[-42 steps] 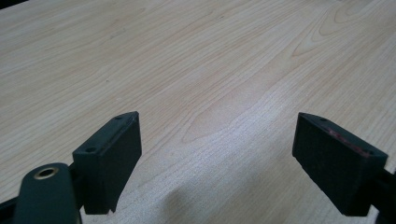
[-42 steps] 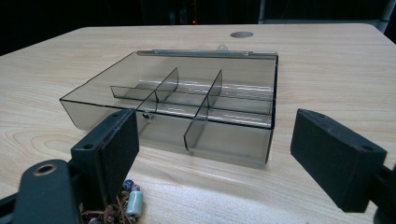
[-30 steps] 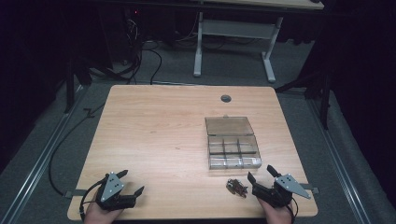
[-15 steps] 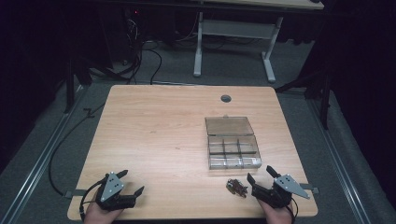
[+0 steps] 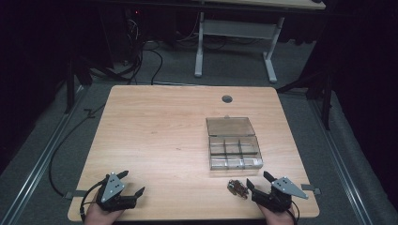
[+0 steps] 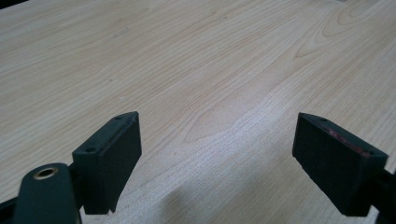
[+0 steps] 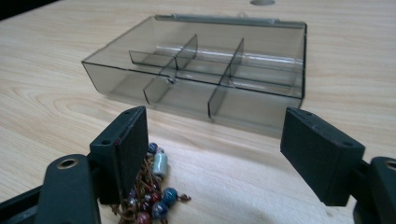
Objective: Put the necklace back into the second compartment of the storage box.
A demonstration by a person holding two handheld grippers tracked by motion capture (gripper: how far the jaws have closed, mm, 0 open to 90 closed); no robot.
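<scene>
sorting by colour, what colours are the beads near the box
Blue, dark red and pale green beads, best in the right gripper view.

Each black gripper (image 5: 121, 185) carries a grey three-cornered plate, blocky pads, a brass-ringed screw hole

Dim room, grey carpet floor (image 5: 328, 154)

- On the table (image 5: 155, 126) we see the compartment box (image 5: 233, 149) right of centre, lid open behind it.
- Before the box lies the bead string (image 5: 237, 188), just left of our right gripper (image 5: 259, 180).
</scene>
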